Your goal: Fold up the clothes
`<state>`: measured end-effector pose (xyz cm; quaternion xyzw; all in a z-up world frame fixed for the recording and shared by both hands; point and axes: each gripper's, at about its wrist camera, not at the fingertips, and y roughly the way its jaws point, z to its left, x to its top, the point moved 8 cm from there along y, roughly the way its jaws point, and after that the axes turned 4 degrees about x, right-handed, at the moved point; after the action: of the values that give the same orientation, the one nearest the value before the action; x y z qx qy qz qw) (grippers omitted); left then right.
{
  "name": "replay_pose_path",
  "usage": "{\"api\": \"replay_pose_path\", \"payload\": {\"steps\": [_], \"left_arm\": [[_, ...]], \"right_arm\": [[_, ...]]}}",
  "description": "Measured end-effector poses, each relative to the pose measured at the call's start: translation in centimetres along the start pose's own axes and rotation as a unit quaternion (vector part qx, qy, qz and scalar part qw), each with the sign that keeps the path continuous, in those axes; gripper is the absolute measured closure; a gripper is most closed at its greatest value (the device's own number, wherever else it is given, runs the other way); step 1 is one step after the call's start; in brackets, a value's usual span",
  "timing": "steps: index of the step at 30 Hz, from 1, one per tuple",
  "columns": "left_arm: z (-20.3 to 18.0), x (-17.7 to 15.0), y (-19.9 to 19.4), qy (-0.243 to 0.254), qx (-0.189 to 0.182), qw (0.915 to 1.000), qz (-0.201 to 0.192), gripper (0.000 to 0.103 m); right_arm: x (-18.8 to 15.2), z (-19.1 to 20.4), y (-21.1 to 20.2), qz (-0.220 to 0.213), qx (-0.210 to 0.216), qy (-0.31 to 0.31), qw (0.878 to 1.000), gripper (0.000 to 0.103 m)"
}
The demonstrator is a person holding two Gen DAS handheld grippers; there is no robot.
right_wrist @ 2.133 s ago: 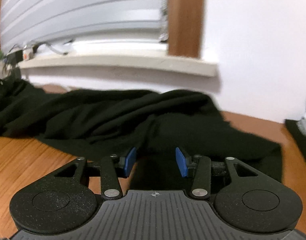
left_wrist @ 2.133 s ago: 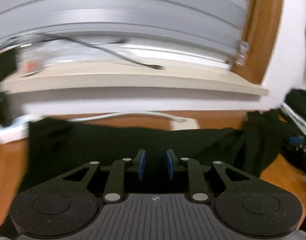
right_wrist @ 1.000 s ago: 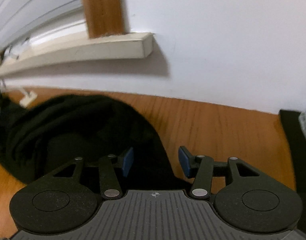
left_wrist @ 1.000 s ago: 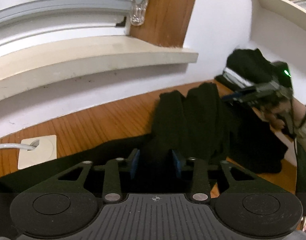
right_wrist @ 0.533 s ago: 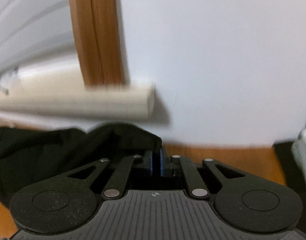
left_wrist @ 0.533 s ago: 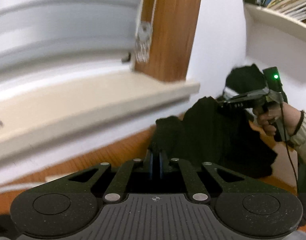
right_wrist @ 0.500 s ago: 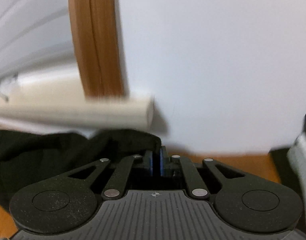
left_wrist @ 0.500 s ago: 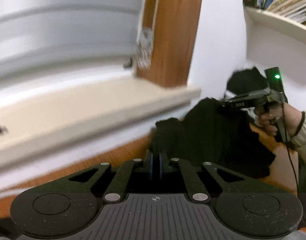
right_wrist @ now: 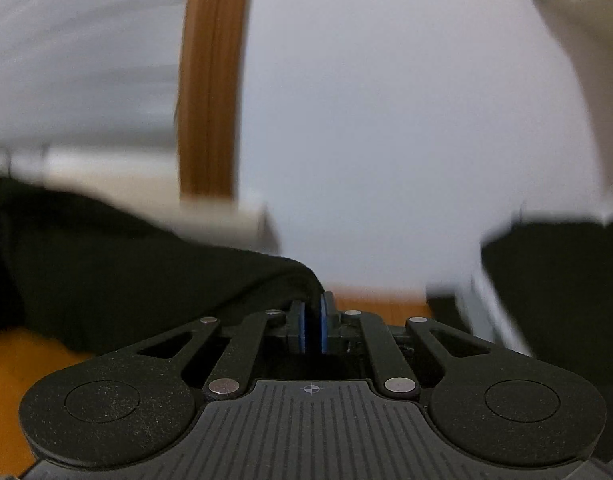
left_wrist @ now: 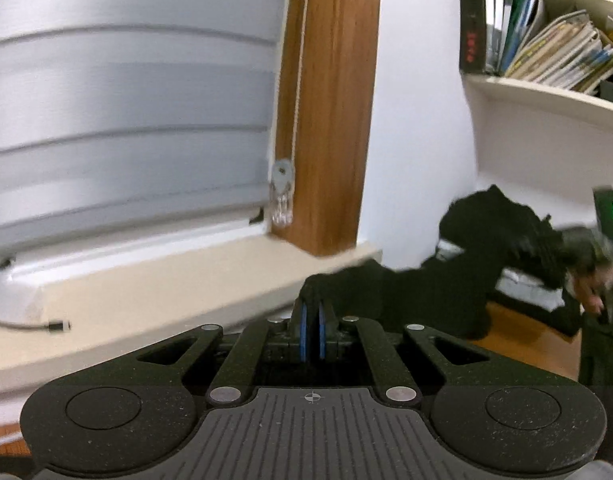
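A black garment (left_wrist: pixel 418 300) stretches from my left gripper (left_wrist: pixel 311 316) rightward to the far gripper held in a person's hand (left_wrist: pixel 594 280). The left gripper is shut on an edge of that cloth, lifted above the wooden table (left_wrist: pixel 522 340). In the right wrist view, the same black garment (right_wrist: pixel 126 280) drapes away to the left from my right gripper (right_wrist: pixel 312 312), which is shut on its edge. Both views are blurred by motion.
A window sill (left_wrist: pixel 154 292) with a cable end (left_wrist: pixel 54 325) runs behind, under grey blinds (left_wrist: pixel 126 120) and a wooden frame (left_wrist: pixel 330 100). A shelf of books (left_wrist: pixel 546 40) hangs at upper right. More dark clothes (right_wrist: pixel 558 280) are stacked at the right by the wall.
Both grippers closed on the black garment and lifted it off the table. The views have risen and the cloth now hangs stretched between them.
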<state>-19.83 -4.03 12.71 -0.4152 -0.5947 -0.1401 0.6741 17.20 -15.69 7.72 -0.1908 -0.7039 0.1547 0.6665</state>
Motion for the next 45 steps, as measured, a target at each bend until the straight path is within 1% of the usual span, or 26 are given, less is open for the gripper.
{"api": "replay_pose_path", "payload": {"steps": [1, 4, 7, 9, 10, 14, 16, 20, 22, 23, 27, 29, 32, 34, 35, 36, 37, 38, 40, 43, 45], "left_arm": [[0.1, -0.4, 0.0, -0.002, 0.0, 1.0, 0.003, 0.097], [0.1, -0.6, -0.6, -0.004, -0.001, 1.0, 0.005, 0.097], [0.0, -0.9, -1.2, -0.004, -0.005, 0.9999, 0.009, 0.097], [-0.4, -1.6, -1.5, -0.001, -0.009, 0.9998, 0.015, 0.097], [-0.7, -2.1, -1.6, -0.001, -0.012, 0.9997, 0.02, 0.097], [-1.6, -4.9, -1.6, 0.004, -0.015, 0.999, 0.042, 0.097], [-1.5, -5.8, -1.5, -0.004, -0.016, 0.9987, 0.048, 0.097], [-1.3, -6.6, -1.6, -0.008, -0.018, 0.9984, 0.054, 0.097], [-1.4, -7.0, -1.7, -0.006, -0.02, 0.9982, 0.057, 0.097], [-1.5, -7.1, -1.6, -0.006, -0.021, 0.998, 0.059, 0.097], [-2.0, -7.8, -1.7, -0.006, -0.03, 0.9976, 0.062, 0.097], [-2.1, -8.1, -1.8, -0.008, -0.035, 0.9974, 0.063, 0.097], [-2.2, -8.6, -2.0, -0.006, -0.033, 0.9972, 0.067, 0.097], [-2.1, -8.9, -2.0, -0.007, -0.031, 0.997, 0.071, 0.097], [-2.1, -8.9, -2.0, -0.007, -0.031, 0.9969, 0.072, 0.097], [-2.1, -9.0, -2.1, -0.008, -0.031, 0.9969, 0.072, 0.097], [-2.1, -9.0, -2.1, -0.007, -0.032, 0.9969, 0.072, 0.097], [-2.1, -9.1, -2.2, -0.007, -0.032, 0.9969, 0.071, 0.097], [-2.3, -8.9, -2.4, -0.004, -0.036, 0.997, 0.069, 0.097], [-2.8, -8.1, -2.8, -0.006, -0.045, 0.9974, 0.056, 0.097], [-3.6, -7.5, -3.3, -0.004, -0.054, 0.9975, 0.046, 0.097]], "right_arm": [[-1.6, 0.1, -0.3, 0.011, 0.002, -0.003, 1.0, 0.095], [-2.2, 0.3, -0.9, 0.017, 0.009, 0.006, 1.0, 0.093], [-2.8, 0.6, -1.5, 0.023, 0.016, 0.016, 0.999, 0.086], [-3.3, 0.7, -1.9, 0.026, 0.021, 0.022, 0.999, 0.072], [-3.5, 0.8, -2.1, 0.028, 0.023, 0.025, 0.999, 0.07], [-3.9, 0.6, -2.4, 0.035, 0.026, 0.038, 0.998, 0.067], [-3.8, 0.6, -2.5, 0.037, 0.019, 0.038, 0.998, 0.067], [-3.1, 0.5, -3.4, 0.034, 0.013, 0.034, 0.999, 0.066], [-2.6, 0.3, -3.6, 0.03, 0.014, 0.035, 0.999, 0.063], [-2.4, 0.6, -2.9, 0.032, 0.018, 0.036, 0.999, 0.059], [-1.5, 1.5, 0.1, 0.042, 0.033, 0.041, 0.998, 0.056], [-1.7, 2.7, 3.6, 0.065, 0.04, 0.037, 0.996, 0.056], [-1.9, 4.2, 8.6, 0.093, 0.023, 0.029, 0.995, 0.056], [-1.7, 4.3, 10.8, 0.104, 0.025, 0.045, 0.993, 0.058], [-1.7, 4.4, 11.3, 0.108, 0.028, 0.047, 0.993, 0.063], [-1.6, 4.5, 11.8, 0.111, 0.032, 0.049, 0.992, 0.084], [-1.5, 4.6, 12.2, 0.114, 0.035, 0.05, 0.992, 0.097], [-1.4, 4.8, 11.9, 0.109, 0.035, 0.041, 0.993, 0.099], [-0.9, 4.8, 10.7, 0.09, 0.028, 0.023, 0.995, 0.099], [1.2, 3.7, 6.7, 0.029, 0.007, 0.024, 0.999, 0.099], [2.7, 2.5, 3.5, -0.013, -0.012, 0.025, 1.0, 0.099]]}}
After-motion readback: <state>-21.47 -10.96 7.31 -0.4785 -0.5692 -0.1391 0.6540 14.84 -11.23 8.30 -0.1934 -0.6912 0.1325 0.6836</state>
